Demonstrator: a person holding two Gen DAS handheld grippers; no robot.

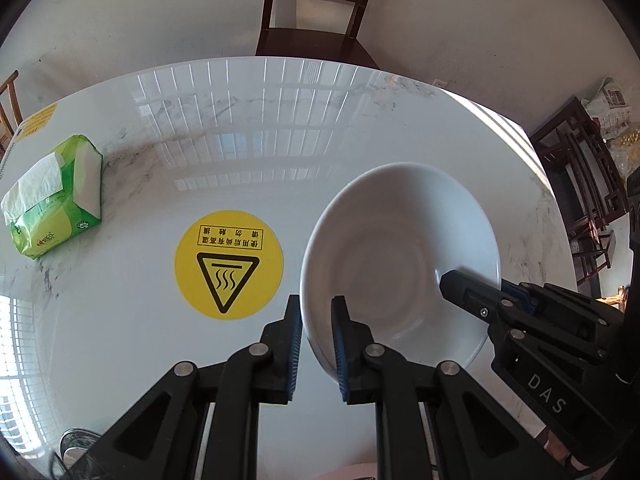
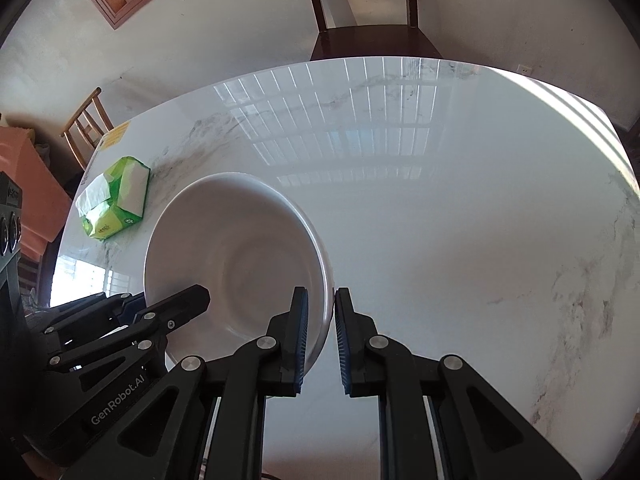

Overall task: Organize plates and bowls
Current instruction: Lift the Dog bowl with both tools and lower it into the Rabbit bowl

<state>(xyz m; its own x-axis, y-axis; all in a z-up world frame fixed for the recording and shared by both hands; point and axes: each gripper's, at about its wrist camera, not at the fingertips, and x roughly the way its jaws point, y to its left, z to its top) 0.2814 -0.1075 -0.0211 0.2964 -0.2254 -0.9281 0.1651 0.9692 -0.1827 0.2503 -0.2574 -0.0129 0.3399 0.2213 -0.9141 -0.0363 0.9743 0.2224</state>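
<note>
Bowl (image 1: 400, 256), white and shallow, sits at the middle of both wrist views, above a glossy white marble table (image 1: 240, 128). I hold it from two sides. My left gripper (image 1: 316, 344) straddles the bowl's left rim: one blue-padded finger is outside the wall, the other inside, and the rim runs between them. I cannot tell whether the pads press the rim or only bracket it. My right gripper (image 2: 320, 344) straddles the opposite rim the same way, and there too a narrow gap shows beside the porcelain, so its grip is uncertain. The bowl looks tilted, and I cannot tell whether it touches the table. A round yellow hot-surface warning sticker (image 1: 229, 265) lies on the table just left of the bowl. A green tissue pack (image 1: 52, 196) rests near the table's far left edge. A dark wooden chair (image 1: 316, 8) stands beyond the far side.
</note>
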